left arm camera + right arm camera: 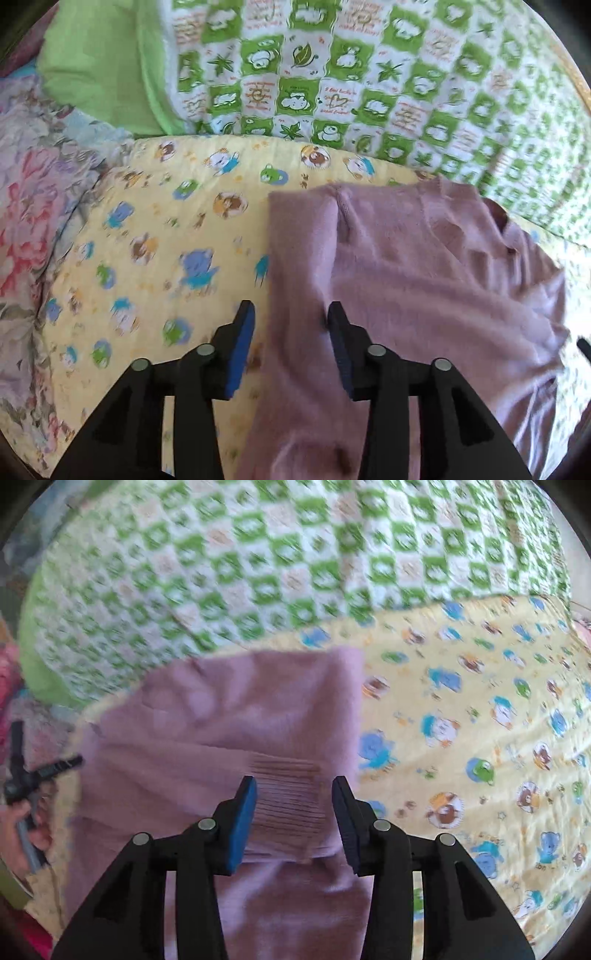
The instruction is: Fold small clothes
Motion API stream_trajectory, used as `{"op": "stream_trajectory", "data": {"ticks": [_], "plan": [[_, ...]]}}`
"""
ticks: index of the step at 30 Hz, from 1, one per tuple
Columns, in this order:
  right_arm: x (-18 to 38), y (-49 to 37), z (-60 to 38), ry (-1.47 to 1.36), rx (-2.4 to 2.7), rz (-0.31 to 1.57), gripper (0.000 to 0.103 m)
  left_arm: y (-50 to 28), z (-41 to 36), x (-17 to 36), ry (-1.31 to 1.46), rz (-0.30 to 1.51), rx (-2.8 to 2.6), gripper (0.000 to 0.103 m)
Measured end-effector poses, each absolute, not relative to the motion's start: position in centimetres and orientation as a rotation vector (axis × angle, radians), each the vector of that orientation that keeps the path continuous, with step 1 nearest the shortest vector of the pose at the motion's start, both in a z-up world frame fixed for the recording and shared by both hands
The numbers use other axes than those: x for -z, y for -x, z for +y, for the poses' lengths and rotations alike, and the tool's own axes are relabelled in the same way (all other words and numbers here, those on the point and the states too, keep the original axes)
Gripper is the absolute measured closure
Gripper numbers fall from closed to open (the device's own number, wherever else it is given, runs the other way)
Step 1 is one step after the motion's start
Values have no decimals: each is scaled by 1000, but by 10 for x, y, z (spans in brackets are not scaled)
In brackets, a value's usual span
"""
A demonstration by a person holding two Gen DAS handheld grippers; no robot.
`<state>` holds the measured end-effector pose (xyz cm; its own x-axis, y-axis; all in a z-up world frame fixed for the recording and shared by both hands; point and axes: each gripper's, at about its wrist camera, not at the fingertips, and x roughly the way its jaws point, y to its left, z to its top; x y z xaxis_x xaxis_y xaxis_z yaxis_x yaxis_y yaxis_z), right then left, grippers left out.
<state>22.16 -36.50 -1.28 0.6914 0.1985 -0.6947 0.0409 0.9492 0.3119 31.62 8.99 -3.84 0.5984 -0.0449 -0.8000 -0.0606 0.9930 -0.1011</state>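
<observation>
The left claw (291, 314) stands wide apart and holds nothing, its right finger over the left edge of the mauve knit sweater (406, 280) and its left finger over the yellow cartoon-print sheet (147, 240) of the bed. The right claw (294, 788) is likewise spread wide and empty, with the ribbed cuff (288, 801) of a folded-over sleeve lying between its fingers, though motion blur makes it hard to say whether the blue pads (243, 823) touch the knit. The sweater lies flat on the sheet just below a green-and-white checked quilt (369, 74), and the left hand (26, 830) grips its tool at the garment's far edge.
</observation>
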Motion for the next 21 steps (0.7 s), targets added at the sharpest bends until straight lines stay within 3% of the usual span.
{"op": "stream_trajectory", "data": {"ticks": [6,9,11,18,21], "plan": [[38,-242,-334,-400,-312,915,59,-282,67,68,4,1026,-40,55],[65,-252,-346,-329,-75,1020,60,-282,77,85,7,1058,-114,59],[72,-249,-365,-437,-44,1010,62,-282,89,88,39,1067,-136,59],[35,-196,-371,-497,-70,913,52,-241,124,64,181,1042,-79,58],[29,-170,-367,-465,-79,929,52,-212,129,60,211,1051,-42,50]]}}
